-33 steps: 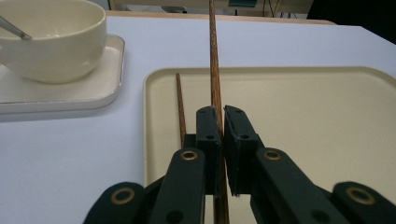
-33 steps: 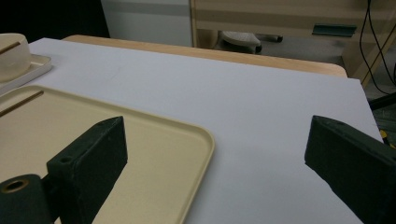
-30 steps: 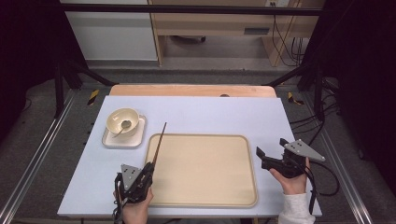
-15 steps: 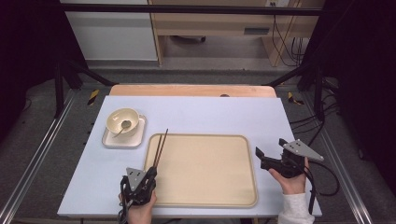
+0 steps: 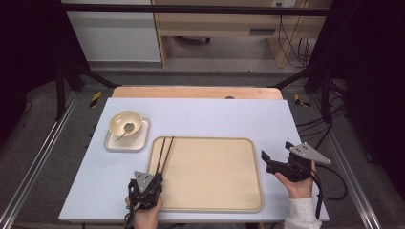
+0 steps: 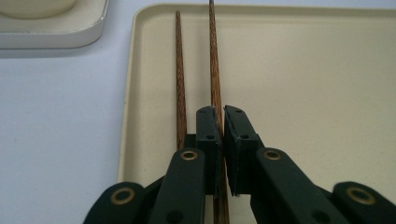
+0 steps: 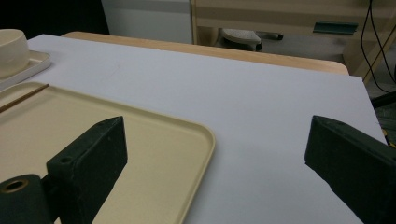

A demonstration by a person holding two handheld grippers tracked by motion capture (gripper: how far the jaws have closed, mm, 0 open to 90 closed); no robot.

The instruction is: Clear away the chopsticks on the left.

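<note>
Two dark wooden chopsticks [image 5: 164, 153] run along the left side of the beige tray [image 5: 215, 205], and their tips reach its far rim. My left gripper [image 5: 155, 177] is at the tray's near left corner. In the left gripper view, my left gripper [image 6: 222, 112] is shut on the right chopstick [image 6: 214, 70]. The other chopstick [image 6: 179, 79] lies just outside the left jaw. My right gripper [image 5: 277, 151] hovers open off the tray's right edge, and in its own view my right gripper [image 7: 217, 128] has nothing between the jaws.
A cream bowl [image 5: 125, 123] with a spoon in it stands on a small square plate [image 5: 114, 144] to the far left of the tray. The white table top [image 5: 215, 117] ends at a wooden strip at the back. Metal frame rails flank the table.
The left hand has come down and back toward the near edge. The chopsticks have gone from raised and close together to low along the tray and slightly apart. The right gripper has not moved.
</note>
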